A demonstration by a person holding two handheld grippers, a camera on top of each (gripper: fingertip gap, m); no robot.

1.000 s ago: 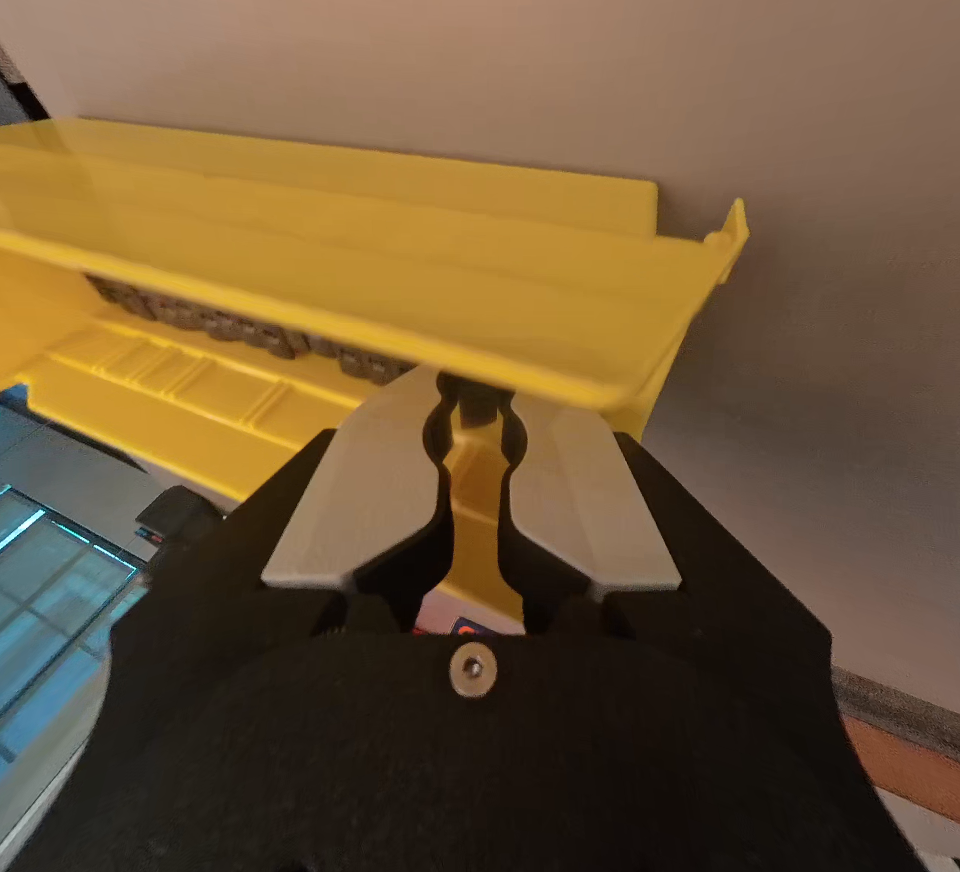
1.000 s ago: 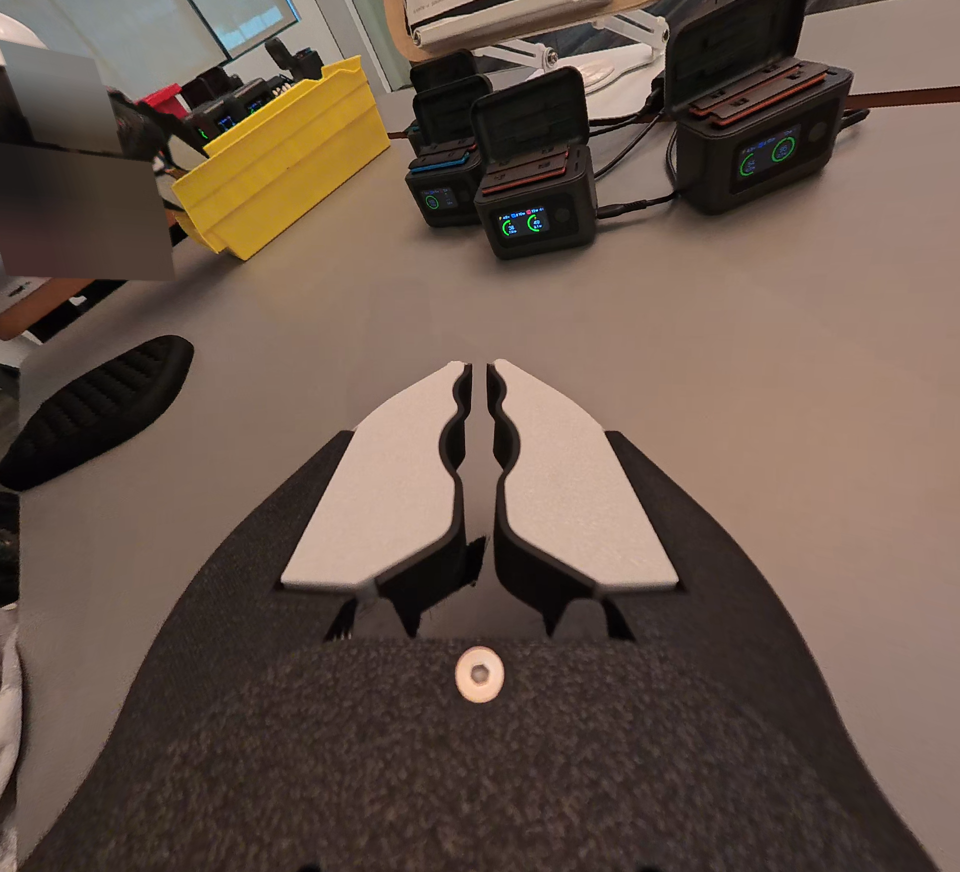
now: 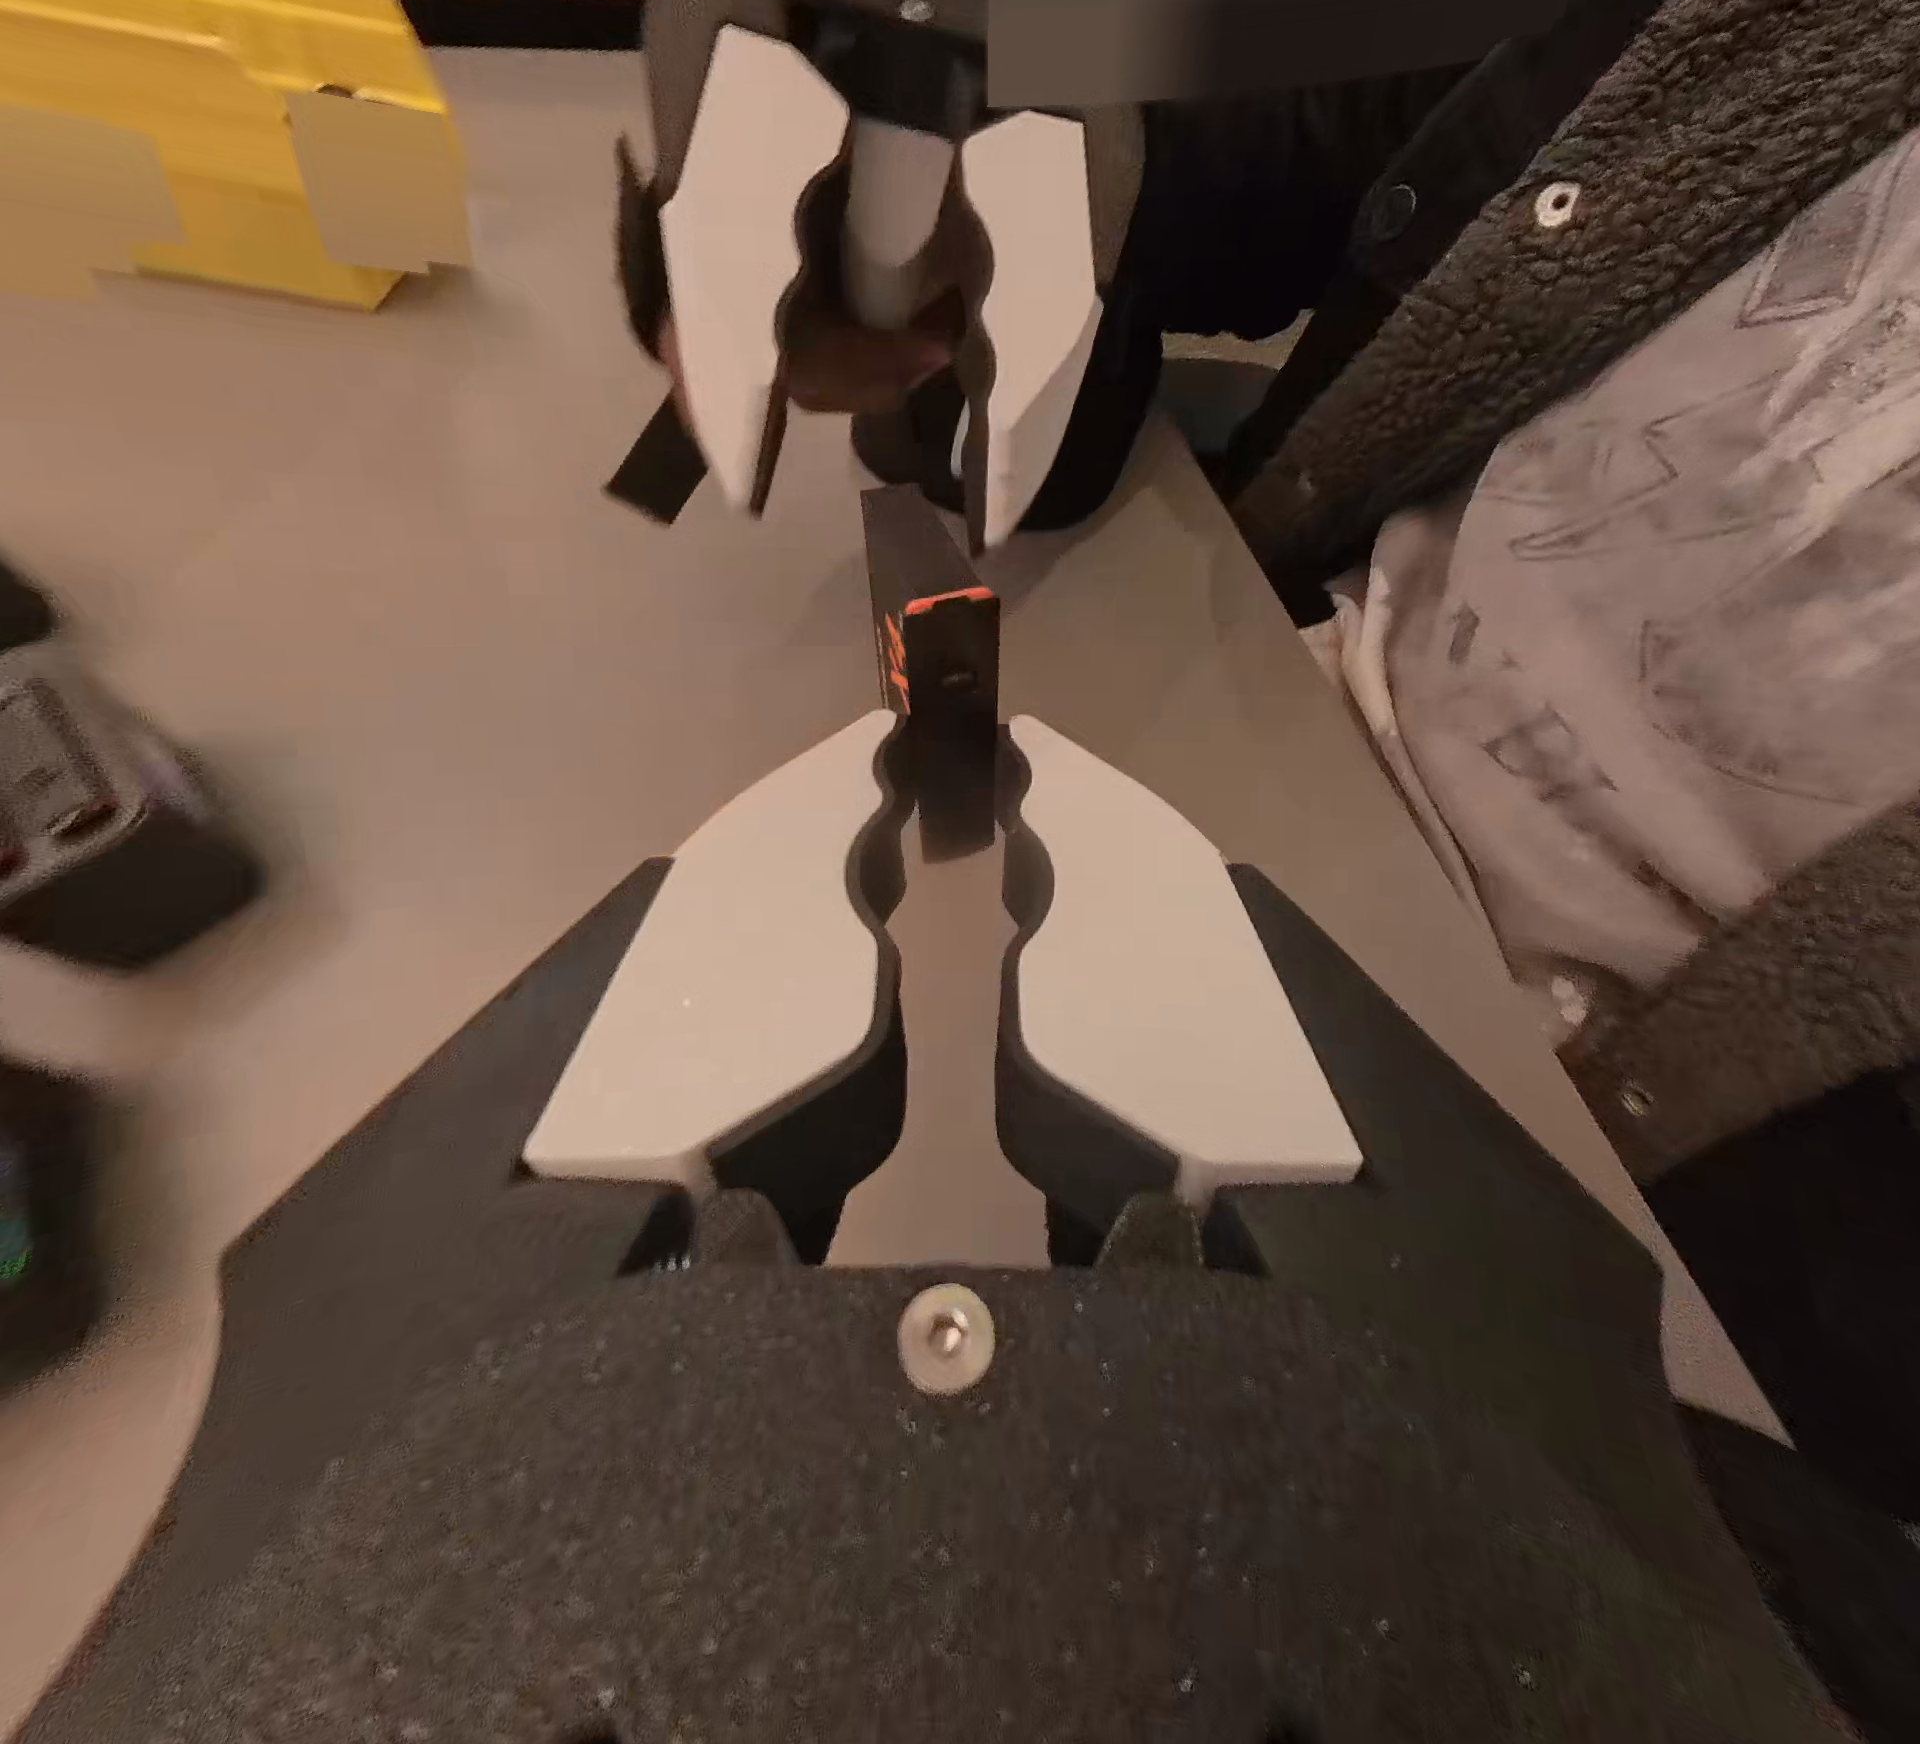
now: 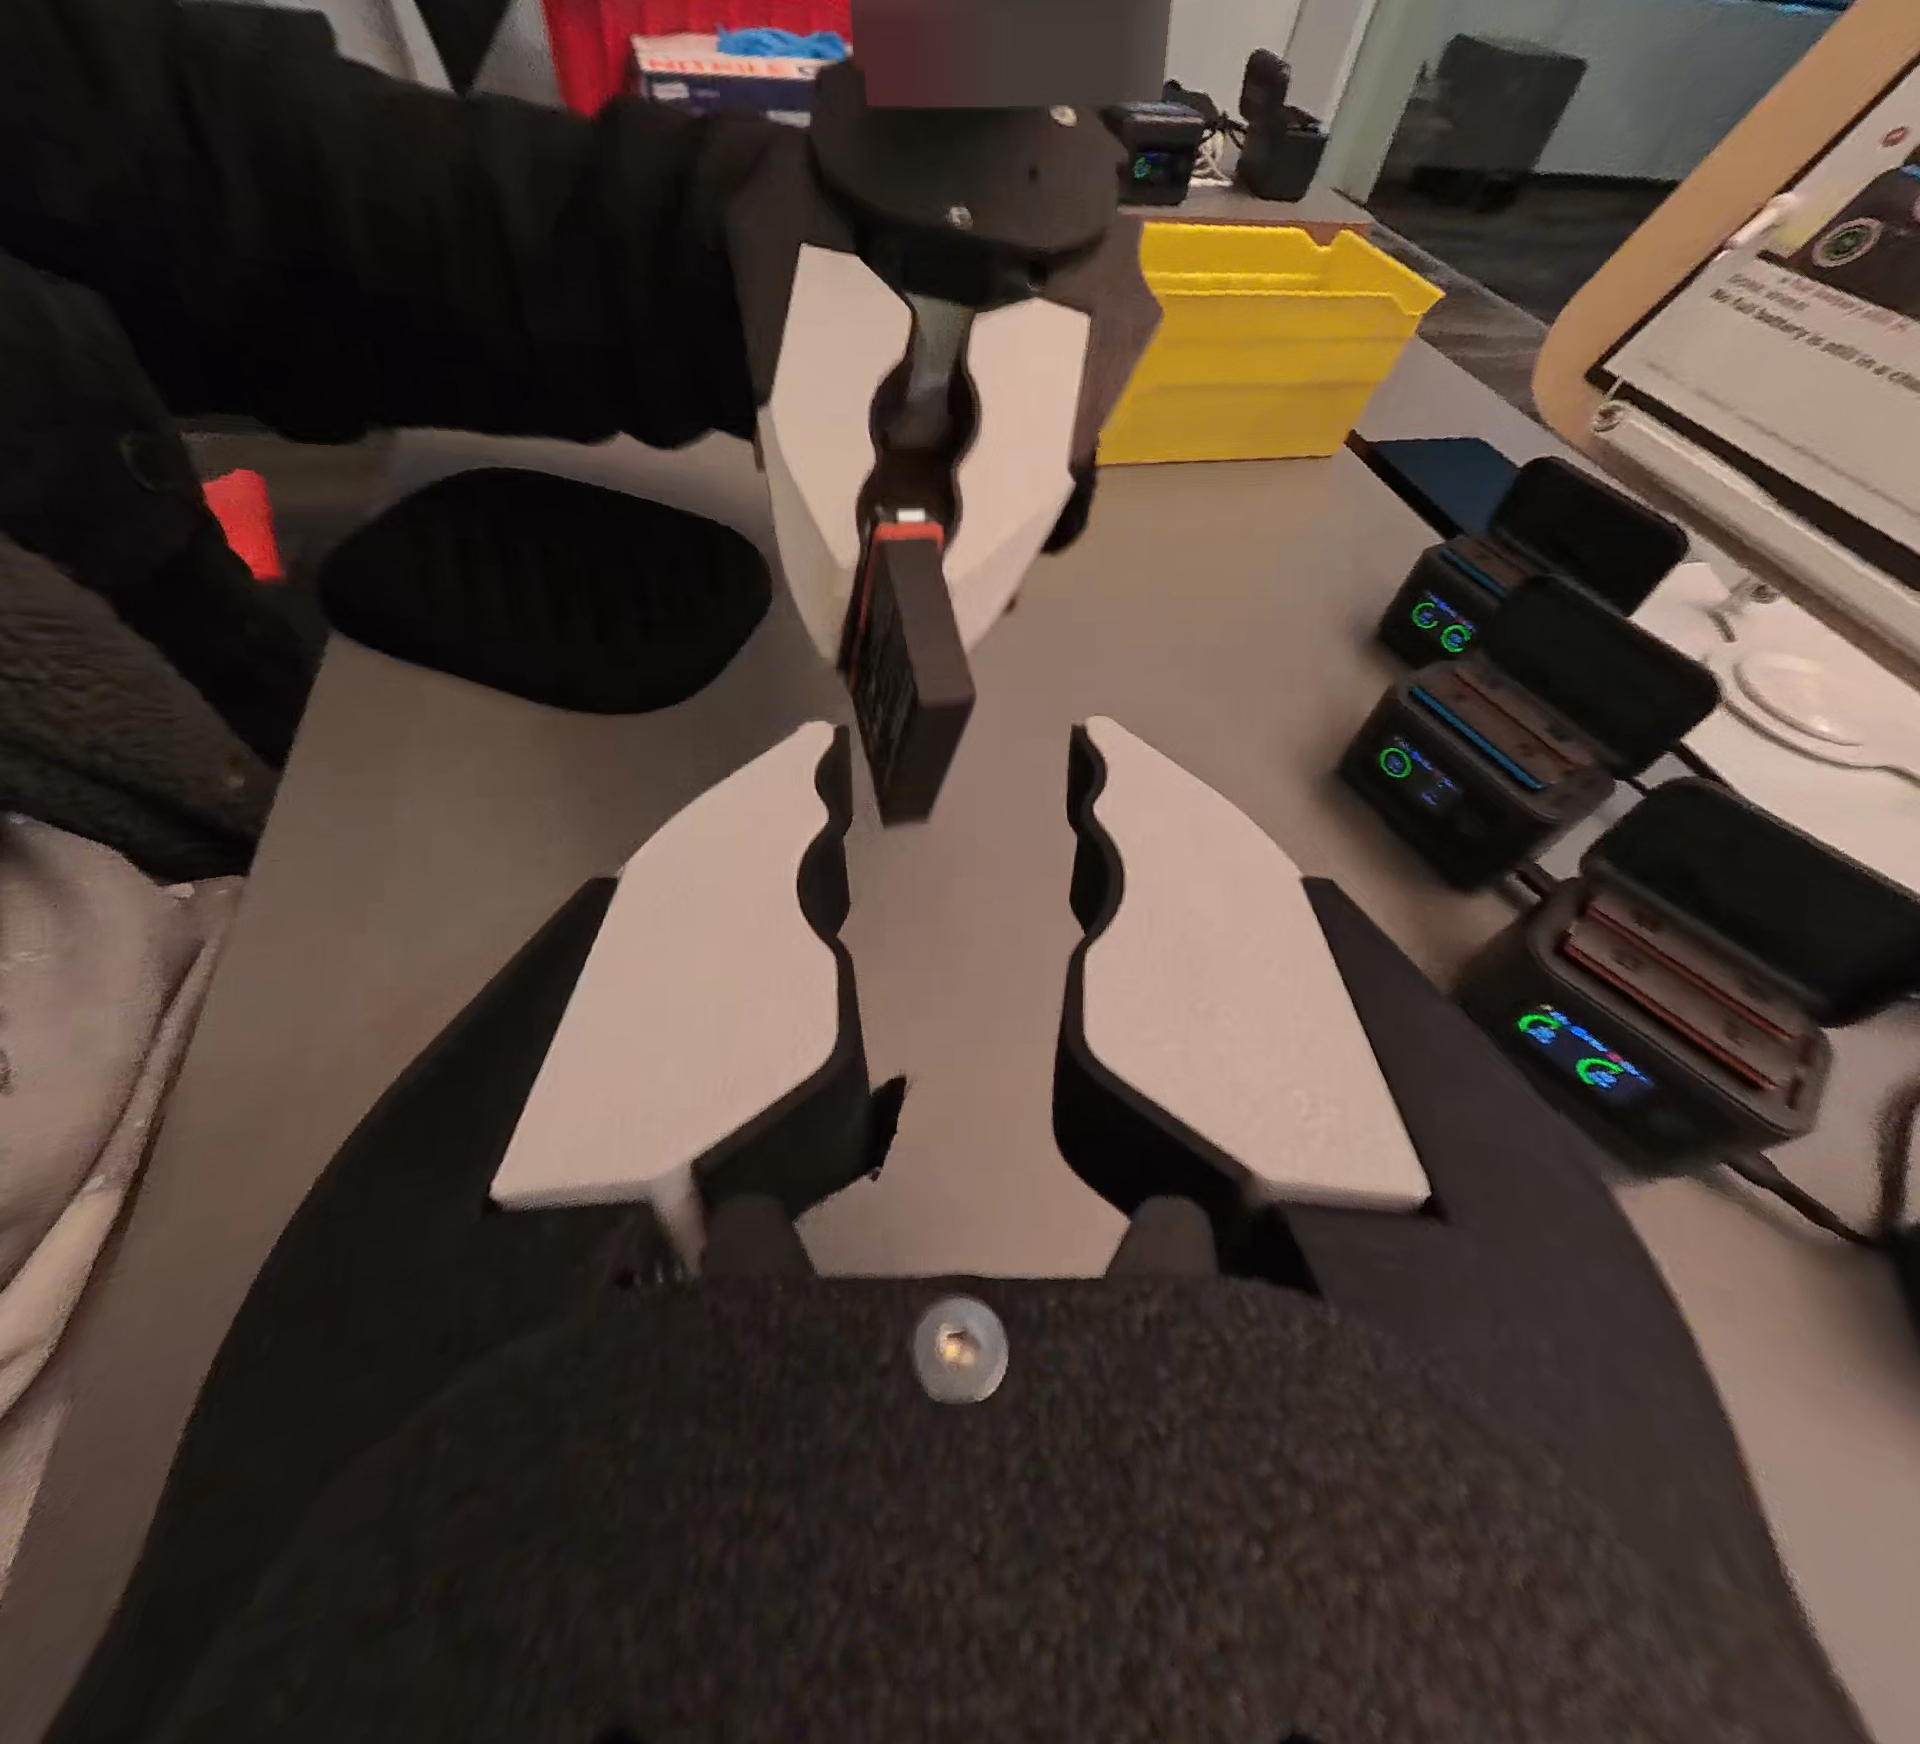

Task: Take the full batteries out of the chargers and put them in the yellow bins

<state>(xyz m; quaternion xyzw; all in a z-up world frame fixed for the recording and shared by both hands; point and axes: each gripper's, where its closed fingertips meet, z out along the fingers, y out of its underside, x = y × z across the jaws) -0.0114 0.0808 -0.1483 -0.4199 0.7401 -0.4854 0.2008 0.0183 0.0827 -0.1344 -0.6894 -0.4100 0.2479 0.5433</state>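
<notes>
My left gripper [image 3: 951, 738] is shut on a black battery [image 3: 940, 655] with an orange end and holds it above the grey table. My right gripper [image 4: 956, 738] is open and faces it. The right wrist view shows the left gripper [image 4: 909, 551] holding the battery [image 4: 904, 676] out, its free end just ahead of my right gripper's left fingertip [image 4: 821, 749]. The left wrist view shows the right gripper [image 3: 862, 499] open just beyond the battery. A yellow bin [image 4: 1247, 344] stands behind; it also shows in the left wrist view [image 3: 208, 136]. Several open chargers [image 4: 1496, 759] with lit screens stand at the right.
A black oval pad [image 4: 540, 582] lies on the table's left side. A red bin [image 4: 675, 1] stands behind it. A board on a stand [image 4: 1766, 292] rises behind the chargers. The person's jacket [image 3: 1558, 447] is beyond the table edge [image 3: 1299, 614]. Blurred chargers [image 3: 104, 811] are at left. The tips of one gripper are about 4 cm away from the tips of the other.
My left gripper has swung away from the yellow bin and now faces the right gripper, holding a battery. My right gripper has opened and turned from the chargers toward the left gripper.
</notes>
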